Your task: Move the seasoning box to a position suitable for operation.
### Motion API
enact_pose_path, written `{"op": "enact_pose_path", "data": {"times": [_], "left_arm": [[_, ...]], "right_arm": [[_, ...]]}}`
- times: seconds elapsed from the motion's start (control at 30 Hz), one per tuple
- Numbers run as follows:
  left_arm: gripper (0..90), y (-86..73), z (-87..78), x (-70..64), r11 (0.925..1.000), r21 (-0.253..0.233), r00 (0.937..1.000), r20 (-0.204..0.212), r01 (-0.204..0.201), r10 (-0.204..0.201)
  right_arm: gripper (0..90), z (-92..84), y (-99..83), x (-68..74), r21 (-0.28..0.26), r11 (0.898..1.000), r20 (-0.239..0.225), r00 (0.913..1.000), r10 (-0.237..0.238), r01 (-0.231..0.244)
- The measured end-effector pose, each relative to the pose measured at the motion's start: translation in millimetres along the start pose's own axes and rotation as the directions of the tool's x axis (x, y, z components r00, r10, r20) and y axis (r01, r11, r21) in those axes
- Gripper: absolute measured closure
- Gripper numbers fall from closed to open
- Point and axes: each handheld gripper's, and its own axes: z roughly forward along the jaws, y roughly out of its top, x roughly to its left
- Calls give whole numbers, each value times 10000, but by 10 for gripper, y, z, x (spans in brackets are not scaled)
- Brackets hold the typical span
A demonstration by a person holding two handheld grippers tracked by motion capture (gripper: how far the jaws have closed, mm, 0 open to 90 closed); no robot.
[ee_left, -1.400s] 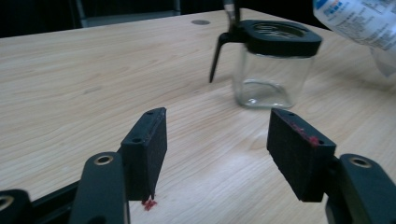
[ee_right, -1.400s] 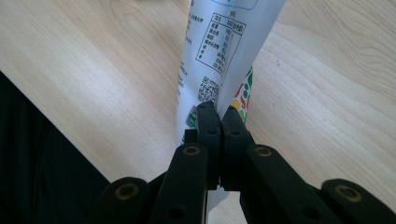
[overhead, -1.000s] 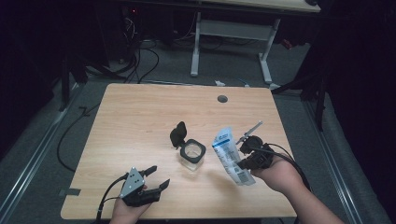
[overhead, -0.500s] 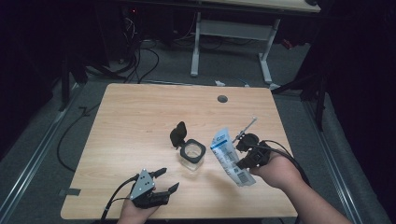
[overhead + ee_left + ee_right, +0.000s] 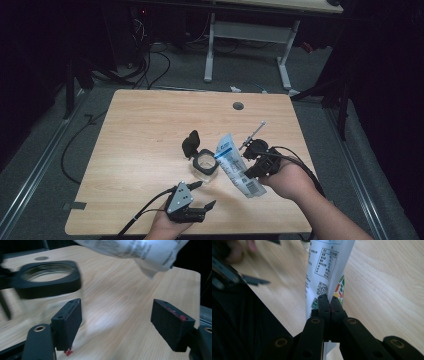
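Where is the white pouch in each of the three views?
High view: white pouch right of centre, tilted over the clear jar.
Left gripper view: along the top edge, above the table.
Right gripper view: centre, pinched by the right gripper.
Shared landmark: the jar's black collar.

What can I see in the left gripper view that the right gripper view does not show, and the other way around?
The left gripper view gives the clear jar with its black threaded rim, close beside the left gripper, whose jaws stand wide open. The right gripper view gives the right gripper shut on the pouch, with its printed table and code facing the camera. Both show the white pouch held above the wooden table.
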Motion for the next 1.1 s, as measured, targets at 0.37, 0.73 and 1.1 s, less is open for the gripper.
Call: {"op": "enact_pose_path", "data": {"times": [0.37,0.73,1.1], "left_arm": [[236,-120,444,-188,9993,314,9983,526,220,-236],[244,-87,513,-277,9984,-44,9967,598,560,-557],[377,-50,446,-288,9990,-87,9984,347,440,-436]], "right_arm": [[900,-33,149,120,-213,9994,-83,9996,-266,264],[900,23,246,224,-315,9985,-214,9987,-462,456],[900,55,290,280,-243,9982,-256,9981,-558,552]]}}
